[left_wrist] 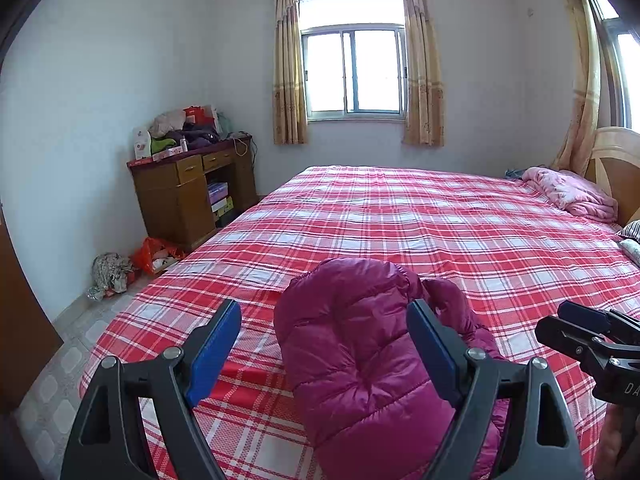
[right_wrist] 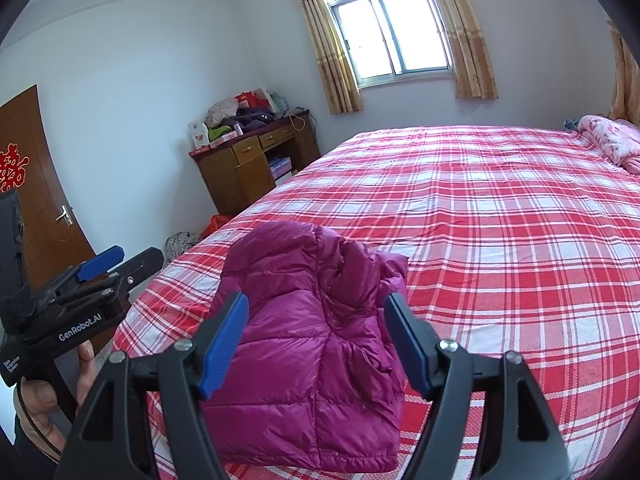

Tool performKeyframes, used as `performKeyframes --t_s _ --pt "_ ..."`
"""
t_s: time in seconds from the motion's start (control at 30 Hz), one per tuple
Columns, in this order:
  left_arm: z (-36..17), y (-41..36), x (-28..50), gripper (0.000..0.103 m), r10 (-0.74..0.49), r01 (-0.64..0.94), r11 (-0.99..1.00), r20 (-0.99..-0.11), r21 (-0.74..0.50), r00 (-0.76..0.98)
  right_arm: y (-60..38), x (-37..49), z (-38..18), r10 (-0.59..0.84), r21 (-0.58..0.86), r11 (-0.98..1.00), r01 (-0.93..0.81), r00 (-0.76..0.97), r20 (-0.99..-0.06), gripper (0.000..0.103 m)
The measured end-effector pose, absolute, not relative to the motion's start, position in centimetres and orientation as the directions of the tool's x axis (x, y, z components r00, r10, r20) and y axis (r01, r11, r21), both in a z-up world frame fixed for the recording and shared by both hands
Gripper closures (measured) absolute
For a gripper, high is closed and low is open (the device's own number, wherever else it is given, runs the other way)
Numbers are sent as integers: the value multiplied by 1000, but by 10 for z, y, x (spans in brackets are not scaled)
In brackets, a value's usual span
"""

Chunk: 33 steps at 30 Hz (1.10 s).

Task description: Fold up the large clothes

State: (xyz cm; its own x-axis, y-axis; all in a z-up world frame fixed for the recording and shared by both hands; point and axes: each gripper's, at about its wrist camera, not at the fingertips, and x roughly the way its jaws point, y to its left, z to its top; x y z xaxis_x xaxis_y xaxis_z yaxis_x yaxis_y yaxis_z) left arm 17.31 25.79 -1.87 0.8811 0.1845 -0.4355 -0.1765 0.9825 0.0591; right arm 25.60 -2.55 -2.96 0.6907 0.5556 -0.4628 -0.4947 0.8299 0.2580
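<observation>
The folded, puffy magenta quilted jacket lies near the red plaid bed's front edge. Both the left gripper and the right gripper have spread jaws, holding nothing.

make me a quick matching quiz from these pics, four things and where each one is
Things:
1. jacket
2. pink blanket
3. orange bag
4. clothes pile

Places:
a. on the desk
b. on the floor by the desk
c. near end of the bed
d. far end of the bed, by the headboard

Pairs: 1-c, 2-d, 3-b, 4-a
</observation>
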Motion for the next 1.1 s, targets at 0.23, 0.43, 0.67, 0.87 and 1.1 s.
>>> performKeyframes --t_s 0.23,0.43,0.67,0.87,1.1 --pt "-21 257 174 18 182 -174 983 -442 60 878 -29 256 -30 556 267 830 -490 691 -462 29" --pt "-23 257 175 18 183 -174 983 -443 61 877 -31 256 -31 558 270 829 -490 690 -462 29" --pt "-24 256 175 18 184 -174 983 -446 63 876 -31 258 -32 562 278 826 -490 684 -464 29" --pt "-25 255 175 18 184 -174 983 -448 64 875 -30 259 -35 563 282 825 -489 680 -469 29" --pt "-25 255 175 18 185 -174 983 -448 64 875 -30 259 -35 563 282 825 -489 679 -470 29"
